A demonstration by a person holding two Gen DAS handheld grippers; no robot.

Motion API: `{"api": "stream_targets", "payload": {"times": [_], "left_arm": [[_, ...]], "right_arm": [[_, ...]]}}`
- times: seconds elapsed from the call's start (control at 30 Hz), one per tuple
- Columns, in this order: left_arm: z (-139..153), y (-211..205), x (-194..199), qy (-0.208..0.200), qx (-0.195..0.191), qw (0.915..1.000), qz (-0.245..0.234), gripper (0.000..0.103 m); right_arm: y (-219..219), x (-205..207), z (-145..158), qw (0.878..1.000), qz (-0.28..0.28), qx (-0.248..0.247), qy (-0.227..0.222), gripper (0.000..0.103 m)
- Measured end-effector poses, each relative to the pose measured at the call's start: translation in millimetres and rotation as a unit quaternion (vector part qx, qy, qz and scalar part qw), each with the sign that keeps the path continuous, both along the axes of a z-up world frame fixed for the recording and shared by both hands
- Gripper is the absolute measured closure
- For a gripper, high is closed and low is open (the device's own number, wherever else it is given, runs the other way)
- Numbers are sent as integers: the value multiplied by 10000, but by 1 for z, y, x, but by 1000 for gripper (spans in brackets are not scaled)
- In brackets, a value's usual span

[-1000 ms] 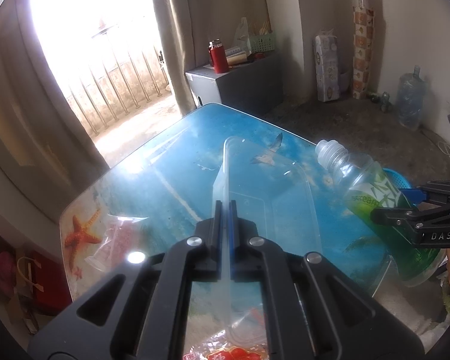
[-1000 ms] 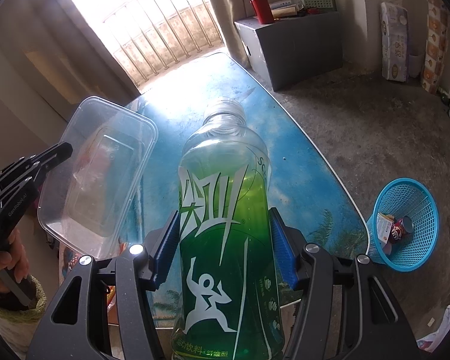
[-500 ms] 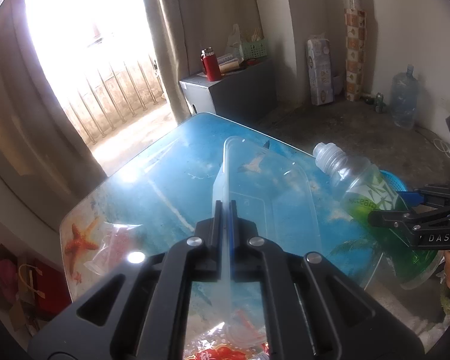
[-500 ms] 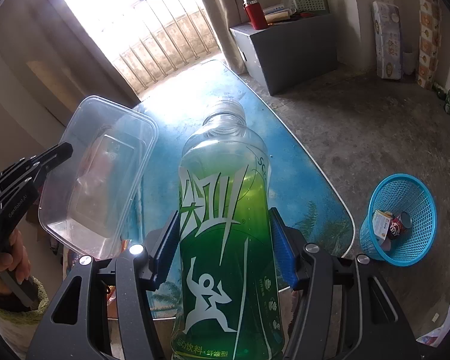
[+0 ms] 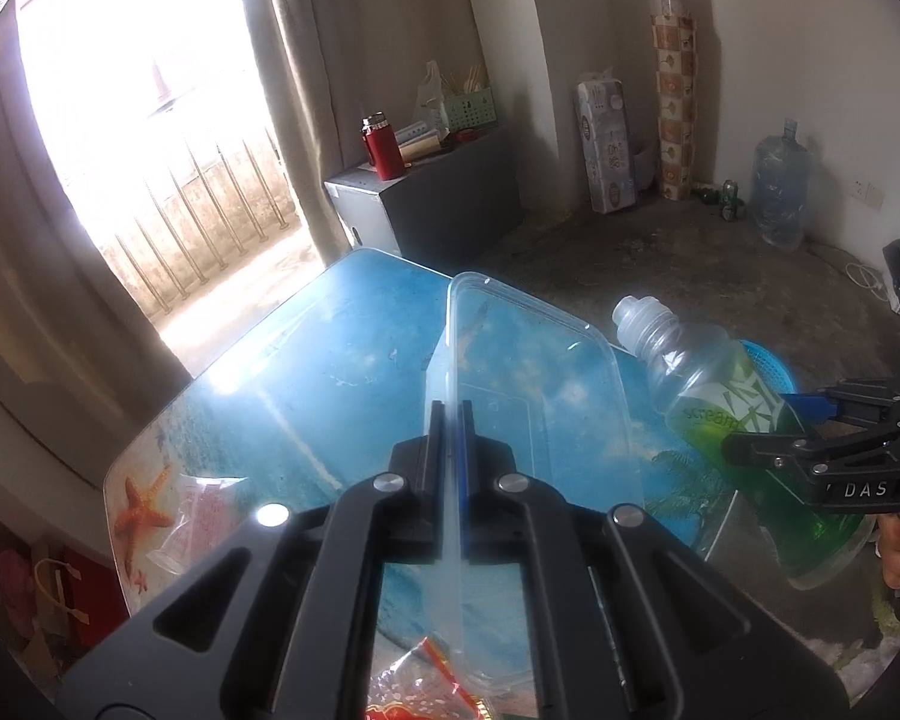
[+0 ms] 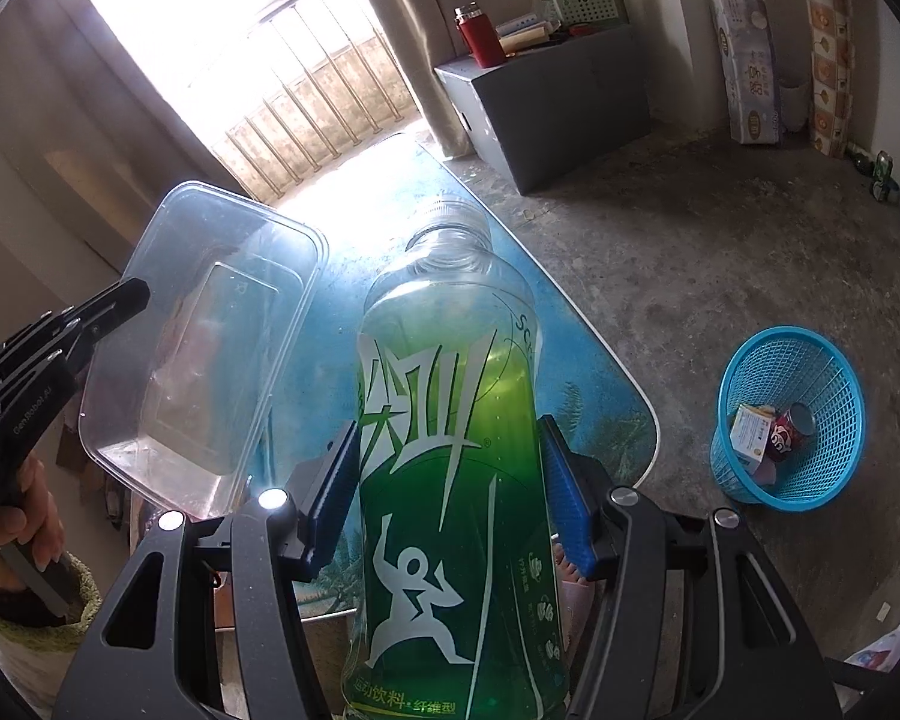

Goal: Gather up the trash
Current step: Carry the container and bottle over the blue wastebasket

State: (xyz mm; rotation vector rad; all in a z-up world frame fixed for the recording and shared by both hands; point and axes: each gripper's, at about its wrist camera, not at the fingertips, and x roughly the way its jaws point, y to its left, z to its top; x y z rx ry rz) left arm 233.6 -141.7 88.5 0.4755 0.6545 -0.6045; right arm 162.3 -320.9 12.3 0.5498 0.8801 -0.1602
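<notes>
My left gripper (image 5: 449, 420) is shut on the rim of a clear plastic food container (image 5: 540, 396) and holds it in the air above the blue table (image 5: 306, 384). The container also shows in the right wrist view (image 6: 204, 348), at the left. My right gripper (image 6: 450, 480) is shut on a green capless drink bottle (image 6: 450, 450), held upright above the table's right edge. The bottle also shows in the left wrist view (image 5: 726, 414). A blue mesh trash basket (image 6: 822, 480) stands on the floor to the right, holding a can and a carton.
A clear wrapper (image 5: 192, 510) lies by the starfish print at the table's left corner. A red snack wrapper (image 5: 426, 690) lies at the near edge. A grey cabinet (image 6: 558, 102) with a red flask (image 6: 480, 42) stands by the window. A water jug (image 5: 780, 186) stands against the far wall.
Both grippers have lifted a little with their loads. The views have risen, so more floor and wall show, and the basket sits closer to the middle of the right wrist view.
</notes>
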Motion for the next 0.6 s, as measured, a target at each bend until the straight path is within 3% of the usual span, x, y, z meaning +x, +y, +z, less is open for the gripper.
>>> {"api": "stream_targets", "payload": {"times": [0.33,0.6], "left_arm": [[0,-59,-21,27,12,9983,-574,101],[-12,-134,-41,429,-26,9916,-1222,101]], "right_arm": [[-43,-50,-6,9980,-631,86,-41,46],[-95,-100,-25,9897,-1412,207,114,46]]}}
